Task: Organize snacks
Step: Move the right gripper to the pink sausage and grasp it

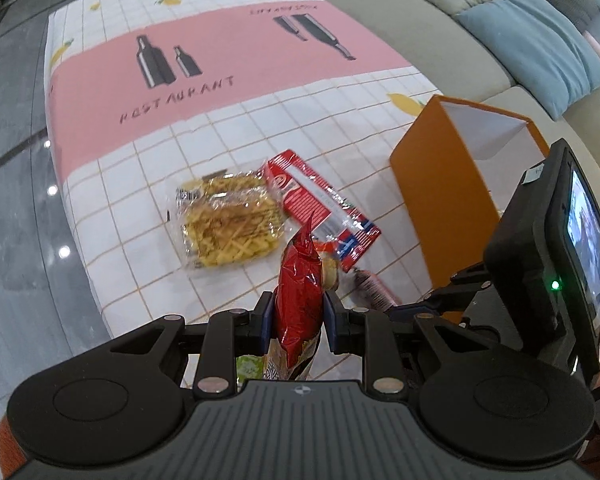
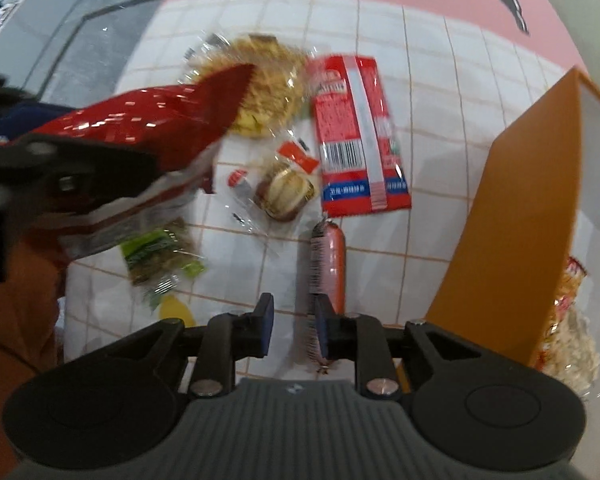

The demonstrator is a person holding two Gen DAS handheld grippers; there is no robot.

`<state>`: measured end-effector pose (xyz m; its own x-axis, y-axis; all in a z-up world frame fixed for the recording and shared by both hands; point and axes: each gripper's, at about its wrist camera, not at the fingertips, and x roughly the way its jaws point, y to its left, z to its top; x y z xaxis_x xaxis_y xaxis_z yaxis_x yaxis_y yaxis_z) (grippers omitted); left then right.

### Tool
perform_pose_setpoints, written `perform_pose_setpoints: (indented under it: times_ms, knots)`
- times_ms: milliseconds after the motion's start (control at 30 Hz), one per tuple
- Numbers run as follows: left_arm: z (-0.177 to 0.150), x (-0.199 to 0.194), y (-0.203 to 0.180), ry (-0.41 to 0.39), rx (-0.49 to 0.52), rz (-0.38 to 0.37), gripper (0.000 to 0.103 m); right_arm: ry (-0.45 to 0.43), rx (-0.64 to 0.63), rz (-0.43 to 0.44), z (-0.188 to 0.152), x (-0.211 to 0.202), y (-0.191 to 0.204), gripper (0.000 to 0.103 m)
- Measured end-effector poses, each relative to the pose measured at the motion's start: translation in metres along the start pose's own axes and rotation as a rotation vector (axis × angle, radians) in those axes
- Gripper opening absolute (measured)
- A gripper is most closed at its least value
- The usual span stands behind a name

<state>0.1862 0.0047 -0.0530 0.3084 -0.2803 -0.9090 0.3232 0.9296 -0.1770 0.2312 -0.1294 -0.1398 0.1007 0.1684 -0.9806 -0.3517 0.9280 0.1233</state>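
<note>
My left gripper (image 1: 298,316) is shut on a shiny red snack bag (image 1: 302,288) and holds it upright above the table; in the right wrist view the same bag (image 2: 160,120) juts in from the left. My right gripper (image 2: 294,320) points down at the tablecloth with a narrow gap between its blue pads and nothing in it. A pink sausage (image 2: 326,264) lies just under its right finger. Beyond it lie a clear-wrapped round pastry (image 2: 286,194), a flat red packet (image 2: 356,132), a yellow noodle-snack pack (image 2: 260,84) and a green packet (image 2: 160,252).
An open orange box (image 2: 520,220) stands at the right with a snack pack (image 2: 572,328) inside. The white grid tablecloth (image 1: 148,216) has a pink band. Grey floor (image 1: 16,200) lies left of the table and a sofa with a blue cushion (image 1: 540,48) behind it. An orange sleeve (image 2: 16,320) shows at lower left.
</note>
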Motion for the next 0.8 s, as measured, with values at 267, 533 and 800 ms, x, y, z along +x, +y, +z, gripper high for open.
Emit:
perform_pose_setpoints:
  times_ms: [267,533,800]
  knots:
    - [0.001,0.013,0.002,0.019,-0.013,-0.012,0.029,0.03,0.019,0.02,0.004,0.018,-0.003,0.013]
    - [0.001,0.007,-0.001,0.017,-0.018,0.013,0.028,-0.04,0.036,0.033,0.0,-0.003,-0.005,0.0]
    - [-0.005,-0.006,-0.009,-0.002,-0.028,0.04,0.028,-0.081,0.09,0.095,-0.009,-0.022,-0.014,0.0]
